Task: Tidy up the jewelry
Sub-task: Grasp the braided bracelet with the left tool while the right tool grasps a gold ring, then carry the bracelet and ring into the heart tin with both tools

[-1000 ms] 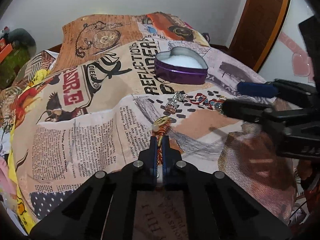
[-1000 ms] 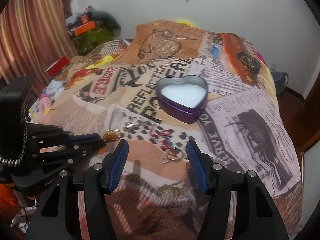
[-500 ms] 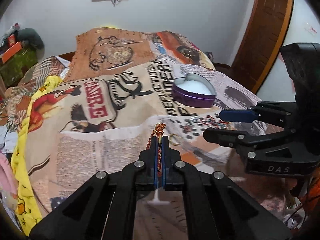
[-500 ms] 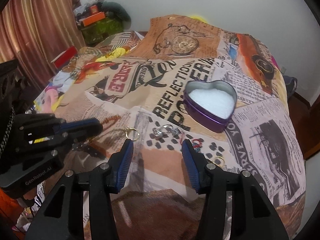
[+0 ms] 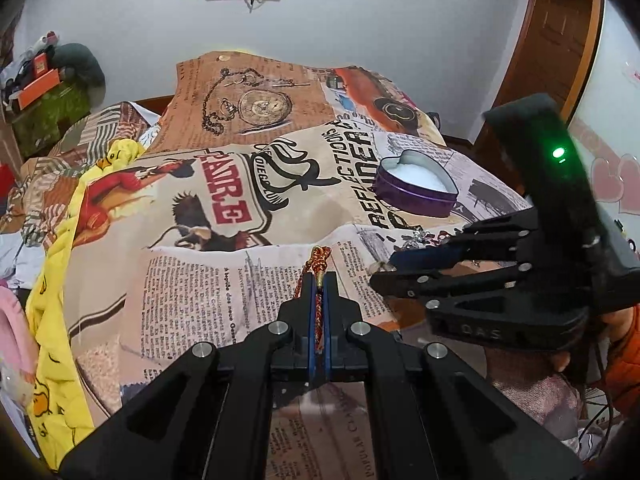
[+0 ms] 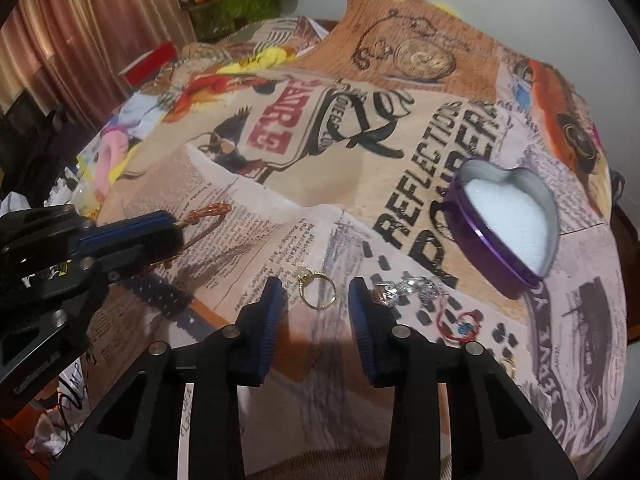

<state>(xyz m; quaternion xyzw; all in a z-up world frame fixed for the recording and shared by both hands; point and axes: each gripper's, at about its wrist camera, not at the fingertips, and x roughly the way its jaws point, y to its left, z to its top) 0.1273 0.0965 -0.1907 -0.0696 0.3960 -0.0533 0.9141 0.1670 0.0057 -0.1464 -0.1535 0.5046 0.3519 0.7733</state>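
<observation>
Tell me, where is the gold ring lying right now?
In the right wrist view the gold ring lies on the printed bedspread, between the closing right gripper fingers, left of the silver trinkets.

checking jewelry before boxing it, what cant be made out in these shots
- Orange beaded bracelet: left wrist view, mostly clamped inside the left gripper.
- Silver charm cluster: left wrist view, partly behind the right gripper.
- Small gold piece: right wrist view, too small, finger covers it.
</observation>
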